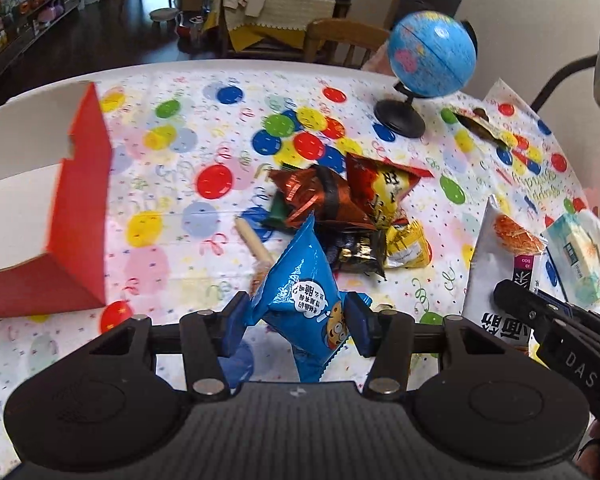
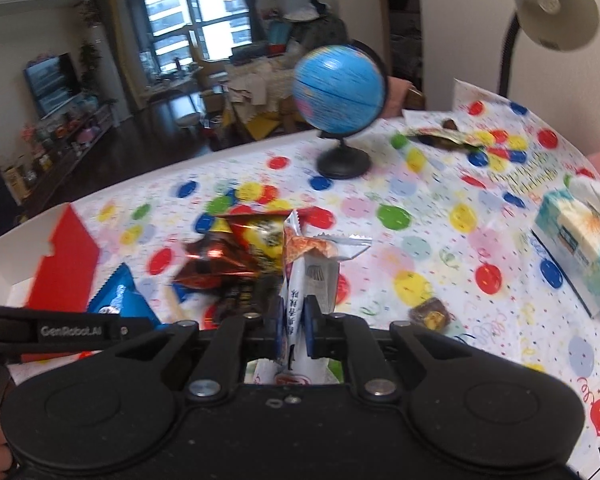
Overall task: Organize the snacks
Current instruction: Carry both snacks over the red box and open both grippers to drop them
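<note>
A table covered by a white cloth point(image 1: 204, 216) printed with coloured balloons and confetti carries everything. A red box point(image 1: 80, 208) with a white inside lies at its left edge. Near the middle sits a heap of snack packets point(image 1: 348, 204), with a pale wooden stick point(image 1: 254, 242) just beside it. A globe point(image 1: 430, 56) on a black base stands toward the far side. A tissue pack point(image 2: 576, 248) lies at the right, and a small brown-wrapped sweet point(image 2: 428, 314) rests apart from the heap
</note>
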{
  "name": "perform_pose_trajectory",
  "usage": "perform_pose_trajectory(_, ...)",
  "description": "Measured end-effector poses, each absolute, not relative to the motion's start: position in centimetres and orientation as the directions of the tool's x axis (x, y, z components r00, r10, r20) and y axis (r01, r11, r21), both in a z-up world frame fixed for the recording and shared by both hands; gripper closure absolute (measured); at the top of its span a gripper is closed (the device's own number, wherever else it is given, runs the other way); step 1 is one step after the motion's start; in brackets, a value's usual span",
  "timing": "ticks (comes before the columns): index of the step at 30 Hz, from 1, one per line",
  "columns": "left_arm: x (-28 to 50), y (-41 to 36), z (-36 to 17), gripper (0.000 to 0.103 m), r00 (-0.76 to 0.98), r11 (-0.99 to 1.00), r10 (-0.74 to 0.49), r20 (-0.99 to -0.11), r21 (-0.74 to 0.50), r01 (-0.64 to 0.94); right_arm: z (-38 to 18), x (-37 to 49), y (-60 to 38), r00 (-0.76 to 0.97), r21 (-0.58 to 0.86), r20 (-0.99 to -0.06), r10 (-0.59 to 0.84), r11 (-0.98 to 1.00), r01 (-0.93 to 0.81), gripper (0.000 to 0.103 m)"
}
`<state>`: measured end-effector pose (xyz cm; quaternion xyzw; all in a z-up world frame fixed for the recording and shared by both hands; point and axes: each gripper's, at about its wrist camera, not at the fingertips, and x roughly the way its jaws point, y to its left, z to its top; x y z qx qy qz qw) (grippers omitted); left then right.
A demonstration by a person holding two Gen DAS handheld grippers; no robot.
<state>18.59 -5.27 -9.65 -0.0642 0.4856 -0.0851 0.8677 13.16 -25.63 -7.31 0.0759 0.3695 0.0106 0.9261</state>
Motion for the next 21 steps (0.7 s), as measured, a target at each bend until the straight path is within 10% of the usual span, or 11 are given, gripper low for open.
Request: perform_pose_trajectory(21, 14.5, 8.0, -3.4, 0.052, 0.628, 0.983, -0.089, -0.773, -0.172, -0.072, -2.0, 12.9, -12.3, 0.728, 0.176, -0.623, 0.286, 0.958, -0.227, 0.096)
